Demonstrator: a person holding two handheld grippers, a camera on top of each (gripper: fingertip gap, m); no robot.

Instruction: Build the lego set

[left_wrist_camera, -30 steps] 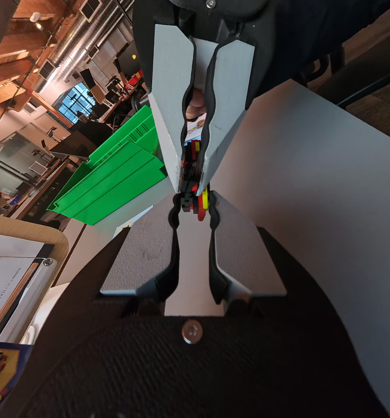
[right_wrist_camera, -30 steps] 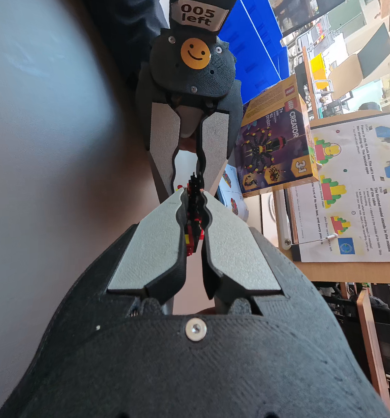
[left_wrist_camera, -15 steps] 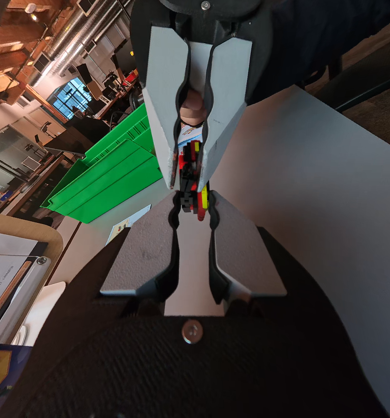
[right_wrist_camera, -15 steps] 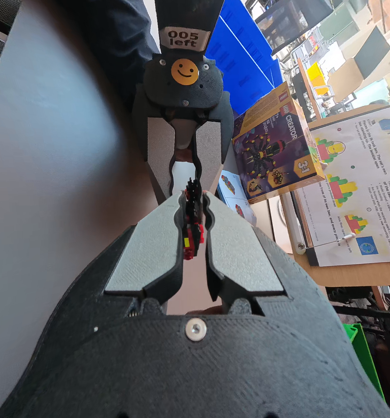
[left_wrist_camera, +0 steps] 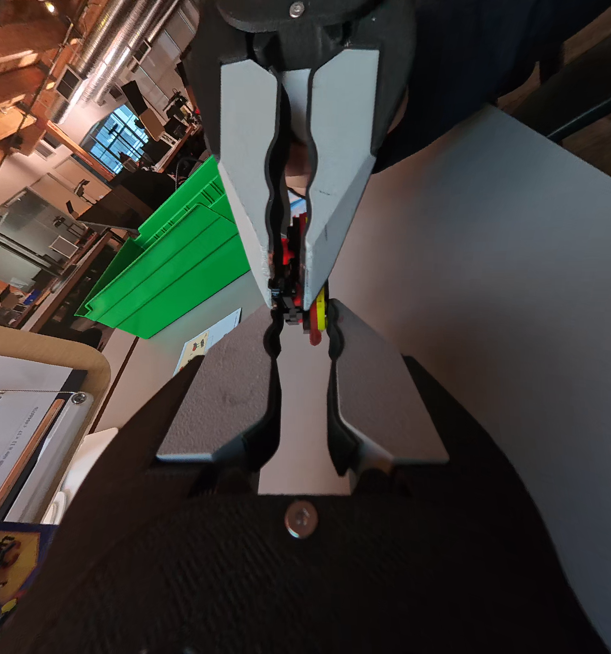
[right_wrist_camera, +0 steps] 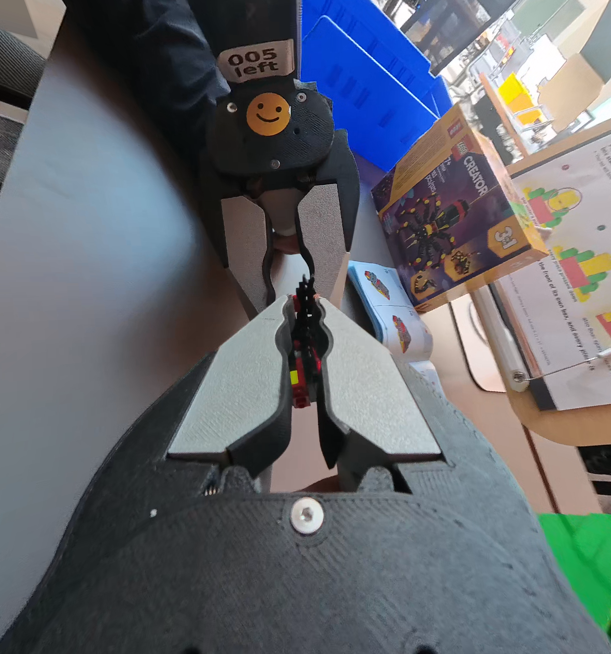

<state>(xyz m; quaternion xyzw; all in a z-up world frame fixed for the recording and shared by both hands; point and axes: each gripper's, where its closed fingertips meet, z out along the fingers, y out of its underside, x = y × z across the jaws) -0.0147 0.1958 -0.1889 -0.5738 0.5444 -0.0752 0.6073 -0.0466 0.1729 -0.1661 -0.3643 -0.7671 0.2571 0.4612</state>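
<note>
Frame centre, above the grey table (left_wrist_camera: 491,247): the right tongs (right_wrist_camera: 305,304) are clamped on a black, red and yellow lego model (right_wrist_camera: 304,357), while the left tongs (left_wrist_camera: 302,318), held narrowly apart, meet them tip to tip, the model's end (left_wrist_camera: 298,311) poking between their fingertips; green bins (left_wrist_camera: 176,269) stand at left

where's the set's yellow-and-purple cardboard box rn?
In the right wrist view the yellow-and-purple cardboard box stands on the grey table, right of the left gripper, between the blue plastic bins and the open instruction booklet.
</note>
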